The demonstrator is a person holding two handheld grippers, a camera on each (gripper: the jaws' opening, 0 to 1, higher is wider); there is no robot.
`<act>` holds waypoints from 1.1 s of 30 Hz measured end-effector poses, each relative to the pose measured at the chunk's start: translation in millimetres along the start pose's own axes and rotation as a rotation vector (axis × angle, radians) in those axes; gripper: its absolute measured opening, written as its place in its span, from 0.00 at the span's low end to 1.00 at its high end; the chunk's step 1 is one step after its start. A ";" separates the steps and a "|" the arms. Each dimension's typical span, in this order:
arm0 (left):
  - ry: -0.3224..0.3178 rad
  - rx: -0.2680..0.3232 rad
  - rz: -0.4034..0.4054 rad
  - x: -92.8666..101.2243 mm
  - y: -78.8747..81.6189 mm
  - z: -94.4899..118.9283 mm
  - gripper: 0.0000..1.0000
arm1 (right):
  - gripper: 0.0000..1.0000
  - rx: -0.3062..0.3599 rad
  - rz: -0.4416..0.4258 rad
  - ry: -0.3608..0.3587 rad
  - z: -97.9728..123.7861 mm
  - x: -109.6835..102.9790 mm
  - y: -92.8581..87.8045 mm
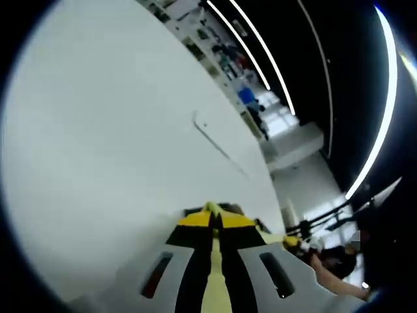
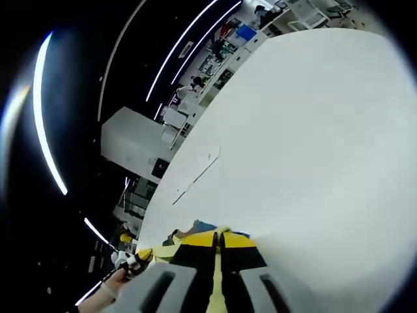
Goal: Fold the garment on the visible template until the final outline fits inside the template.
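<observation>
In the left gripper view, the left gripper [image 1: 214,218] is rising from the bottom centre, its jaws lying pressed together and pinching a fold of the yellow-and-black fabric garment [image 1: 225,218] at their tips. A wide white tabletop [image 1: 111,143] is filling the left of the frame, a thin template line [image 1: 218,147] crossing it right of centre.

In the right gripper view, the right gripper [image 2: 218,236] is likewise clamping narrowly on the garment at bottom centre. The template line [image 2: 195,175] is lying just above it. Both cameras are looking away from the cloth's bulk, so judging its outline is risky, and uneven pulling could be dragging it off the template.
</observation>
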State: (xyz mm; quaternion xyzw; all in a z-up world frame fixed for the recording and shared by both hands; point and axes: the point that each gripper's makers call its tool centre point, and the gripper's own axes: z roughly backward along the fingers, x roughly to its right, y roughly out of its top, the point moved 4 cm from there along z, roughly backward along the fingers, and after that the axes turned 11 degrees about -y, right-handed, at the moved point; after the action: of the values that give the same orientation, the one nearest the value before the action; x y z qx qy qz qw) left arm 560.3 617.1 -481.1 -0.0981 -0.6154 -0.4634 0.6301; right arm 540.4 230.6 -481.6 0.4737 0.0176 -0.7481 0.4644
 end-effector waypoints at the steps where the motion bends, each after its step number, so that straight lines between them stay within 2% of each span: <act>1: 0.010 -0.008 -0.012 -2.0 -1.2 0.1 0.00 | 0.00 -0.002 0.003 -0.005 -1.4 1.8 -0.3; 3: 0.037 -0.028 -0.021 -8.4 -5.1 0.1 0.00 | 0.00 -0.010 0.004 -0.023 -4.4 6.7 -1.8; 7: 0.052 -0.040 -0.019 -12.1 -5.6 0.6 0.00 | 0.00 -0.019 0.017 -0.038 -6.5 10.6 -4.4; 13: 0.050 -0.052 -0.054 -14.7 -4.0 -2.5 0.00 | 0.00 -0.017 0.030 -0.031 -5.9 9.3 -4.1; 16: 0.038 -0.053 -0.064 -14.2 -3.3 -3.0 0.00 | 0.00 -0.006 0.073 -0.024 -4.5 7.3 -4.4; 17: 0.037 -0.050 -0.065 -14.3 -2.6 -2.8 0.00 | 0.00 0.020 0.107 -0.014 -4.2 5.7 -1.7; 21: 0.039 -0.039 -0.074 -14.7 1.4 -0.3 0.03 | 0.09 0.038 0.114 -0.006 2.6 1.0 2.1; 25: 0.017 -0.029 -0.043 -9.8 2.5 0.8 0.02 | 0.03 0.016 0.065 -0.004 4.5 3.5 3.2; 27: 0.012 -0.025 -0.029 -5.7 2.8 1.5 0.02 | 0.02 0.016 0.068 -0.006 4.5 3.5 2.2; 28: 0.009 -0.028 -0.028 -2.6 2.5 1.8 0.02 | 0.00 -0.005 0.072 0.002 4.7 2.4 -1.4; 33: -0.003 -0.045 0.002 -0.3 0.5 0.9 0.02 | 0.00 -0.021 0.078 0.002 -2.2 1.0 -6.9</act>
State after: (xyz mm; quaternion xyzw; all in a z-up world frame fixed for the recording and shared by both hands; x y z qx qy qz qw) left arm 560.1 618.1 -481.0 -0.1135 -0.6058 -0.4764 0.6270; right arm 536.9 234.9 -486.4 0.4699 0.0076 -0.7287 0.4982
